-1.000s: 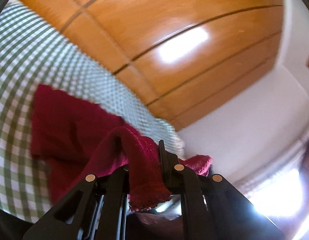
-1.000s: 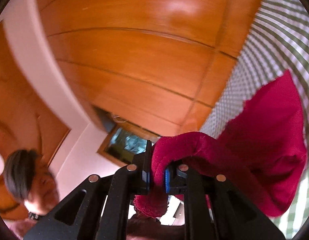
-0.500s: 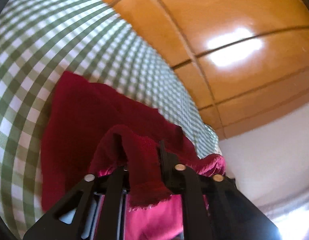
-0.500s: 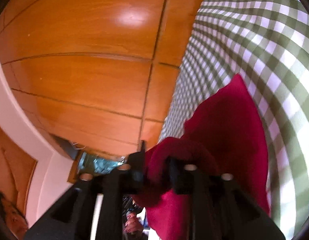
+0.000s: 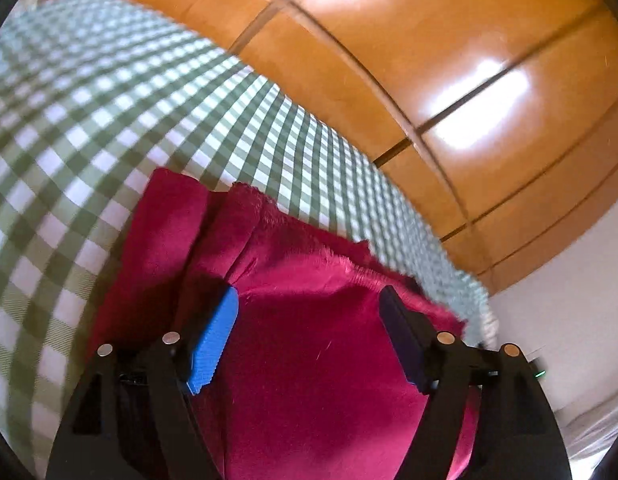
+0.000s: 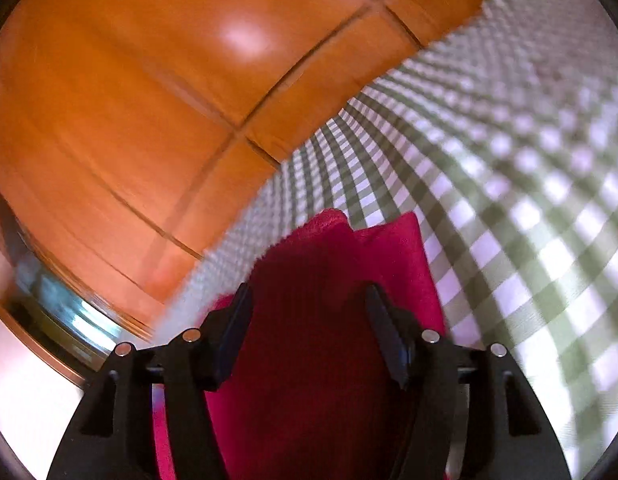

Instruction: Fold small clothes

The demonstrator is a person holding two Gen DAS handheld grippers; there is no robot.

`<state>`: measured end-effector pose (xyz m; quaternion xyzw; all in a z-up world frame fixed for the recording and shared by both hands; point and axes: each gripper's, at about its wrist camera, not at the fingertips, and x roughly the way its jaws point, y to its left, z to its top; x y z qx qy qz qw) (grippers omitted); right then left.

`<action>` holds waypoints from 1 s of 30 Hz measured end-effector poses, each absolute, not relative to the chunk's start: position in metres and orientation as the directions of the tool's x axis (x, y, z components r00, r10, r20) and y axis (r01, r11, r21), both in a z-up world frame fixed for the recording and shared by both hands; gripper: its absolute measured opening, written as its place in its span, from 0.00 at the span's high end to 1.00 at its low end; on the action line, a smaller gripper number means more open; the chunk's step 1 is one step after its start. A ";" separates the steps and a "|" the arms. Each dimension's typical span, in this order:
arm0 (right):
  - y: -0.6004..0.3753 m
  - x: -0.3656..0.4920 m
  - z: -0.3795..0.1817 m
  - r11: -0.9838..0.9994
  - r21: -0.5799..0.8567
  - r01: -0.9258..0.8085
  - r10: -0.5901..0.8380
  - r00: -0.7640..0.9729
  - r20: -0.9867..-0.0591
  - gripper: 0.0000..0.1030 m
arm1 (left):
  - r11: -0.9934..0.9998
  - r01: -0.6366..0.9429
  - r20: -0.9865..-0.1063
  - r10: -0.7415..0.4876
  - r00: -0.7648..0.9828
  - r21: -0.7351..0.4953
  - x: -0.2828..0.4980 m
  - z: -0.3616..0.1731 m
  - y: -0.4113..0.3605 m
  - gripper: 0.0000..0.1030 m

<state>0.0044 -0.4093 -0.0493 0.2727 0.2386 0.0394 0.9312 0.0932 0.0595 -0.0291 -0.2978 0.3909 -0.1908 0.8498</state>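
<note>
A dark red cloth [image 5: 293, 280] lies folded over itself on the green-and-white checked tablecloth [image 5: 109, 120]. My left gripper [image 5: 309, 300] hovers just over the cloth with its jaws opening; the blue pad [image 5: 213, 336] and the dark pad stand wide apart and press on nothing. In the right wrist view the same red cloth [image 6: 321, 300] lies under my right gripper [image 6: 309, 300], whose jaws are also opening, the fabric lying below the gap and not pinched. The near part of the cloth is hidden behind both gripper bodies.
Glossy wooden panels [image 5: 389, 60] rise behind the table's far edge. A white wall [image 5: 569, 280] stands at the right of the left wrist view. The checked tablecloth [image 6: 509, 200] stretches out to the right of the cloth in the right wrist view.
Both grippers held a raised edge of the red cloth, lowered it onto the rest of the cloth and let go. Their jaws have spread apart, and the cloth now lies doubled on the table.
</note>
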 end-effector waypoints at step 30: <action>-0.339 0.102 -0.068 0.988 0.143 0.058 0.053 0.745 -0.665 0.66 | 0.950 0.203 -0.741 -0.311 0.595 -0.235 0.139 -0.039 -0.032 0.10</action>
